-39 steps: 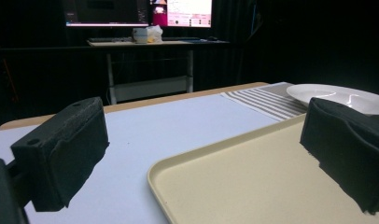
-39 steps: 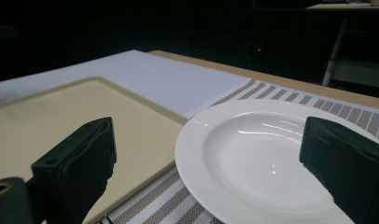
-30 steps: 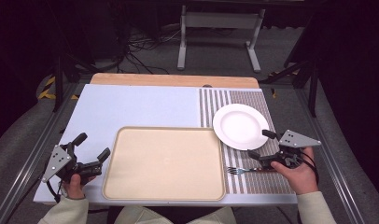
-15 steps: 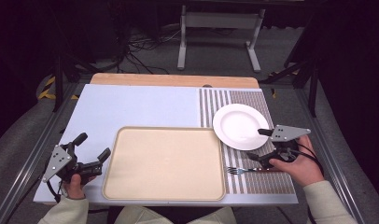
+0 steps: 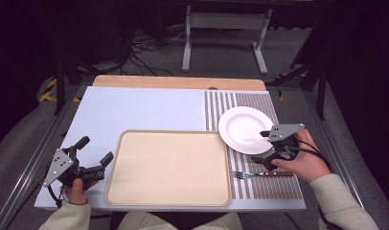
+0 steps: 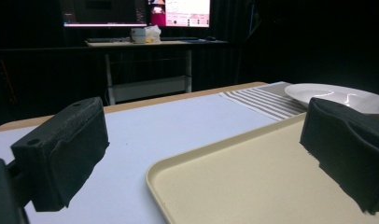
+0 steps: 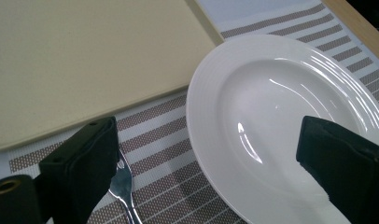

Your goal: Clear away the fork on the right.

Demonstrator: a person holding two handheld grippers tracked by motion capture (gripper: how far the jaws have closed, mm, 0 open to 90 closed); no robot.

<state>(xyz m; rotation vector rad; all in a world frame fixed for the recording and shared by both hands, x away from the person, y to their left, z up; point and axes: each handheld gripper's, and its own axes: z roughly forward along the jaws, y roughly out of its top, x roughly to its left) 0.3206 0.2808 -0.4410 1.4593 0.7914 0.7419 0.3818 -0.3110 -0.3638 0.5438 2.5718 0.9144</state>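
White and round, the plate (image 5: 245,130) sits on the striped placemat (image 5: 274,188) at the right side of the table (image 5: 149,111). It has nothing on it. A fork (image 5: 259,174) with a brown handle lies on the same mat, nearer to the person than the plate and a little apart from it. Its prongs point toward the big tan tray (image 5: 168,167) in the middle of the table.

The right gripper (image 5: 262,146) is over the near right edge of the plate, with the fork just beside it. Its two black jaws are spread wide and hold nothing. In the right gripper view, one jaw is over the plate (image 7: 290,116) and the other is over the mat, right next to the shiny fork (image 7: 123,186). The corner of the tray (image 7: 85,56) is close by.

The left gripper (image 5: 94,150) is low at the left side of the table, just beside the left edge of the tray. Its jaws are wide apart too, and nothing is between them. In the left gripper view, the tray (image 6: 253,182) lies between and past the jaws, and the plate (image 6: 339,95) is far off on the striped mat. The tray is bare.
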